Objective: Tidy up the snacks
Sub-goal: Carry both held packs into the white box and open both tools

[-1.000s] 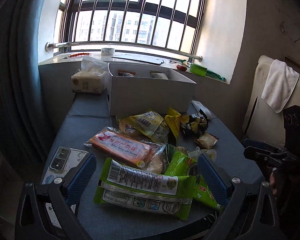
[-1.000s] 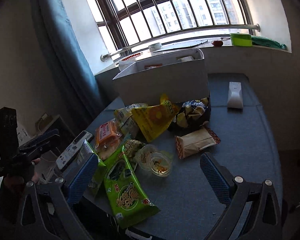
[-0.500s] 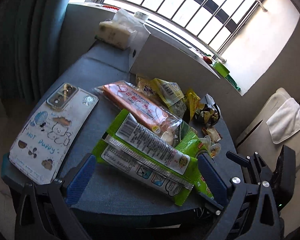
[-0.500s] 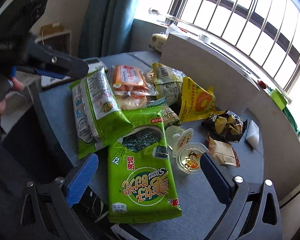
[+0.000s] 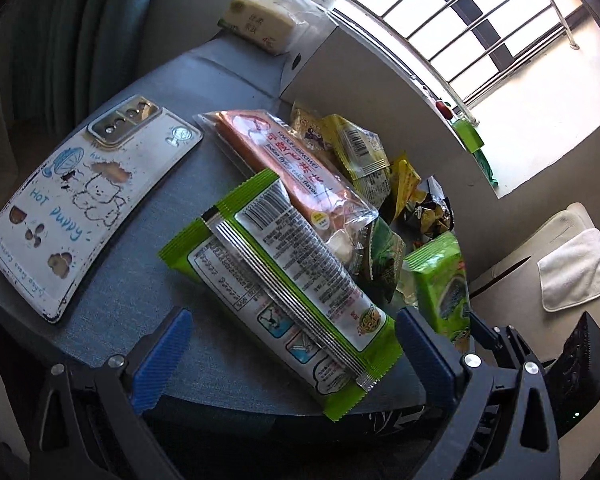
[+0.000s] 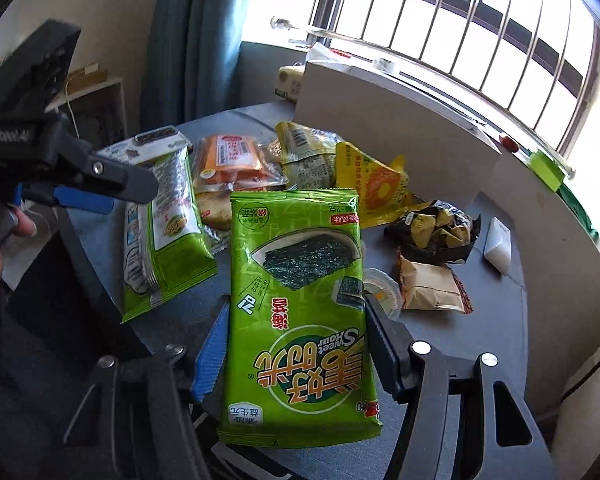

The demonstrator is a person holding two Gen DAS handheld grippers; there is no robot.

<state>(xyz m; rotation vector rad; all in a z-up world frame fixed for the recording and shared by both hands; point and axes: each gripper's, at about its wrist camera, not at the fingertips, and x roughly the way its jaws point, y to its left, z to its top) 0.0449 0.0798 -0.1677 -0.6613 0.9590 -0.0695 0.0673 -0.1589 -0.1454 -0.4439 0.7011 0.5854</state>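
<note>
A pile of snack packs lies on the round blue table [image 5: 148, 248]. My left gripper [image 5: 292, 356] is open, its jaws either side of the near end of a long green-and-silver pack [image 5: 284, 280], which also shows in the right wrist view [image 6: 160, 232]. My right gripper [image 6: 296, 356] has closed in on a green seaweed pack [image 6: 300, 304]; both pads touch its sides. An orange cake pack [image 5: 296, 168], yellow packs [image 6: 372, 188], a black candy bag [image 6: 436, 228] and a tan pack [image 6: 428, 288] lie behind. A white box [image 6: 388, 120] stands at the back.
A phone in a white puppy case [image 5: 80, 208] lies at the table's left. A tissue pack [image 5: 268, 28] sits beside the box. A small white device [image 6: 498, 244] lies at the right. A chair with a white towel [image 5: 572, 268] stands to the right.
Both grippers dropped low over the table's near edge. The right jaws narrowed onto the seaweed pack. The left gripper came down around the long green pack's end.
</note>
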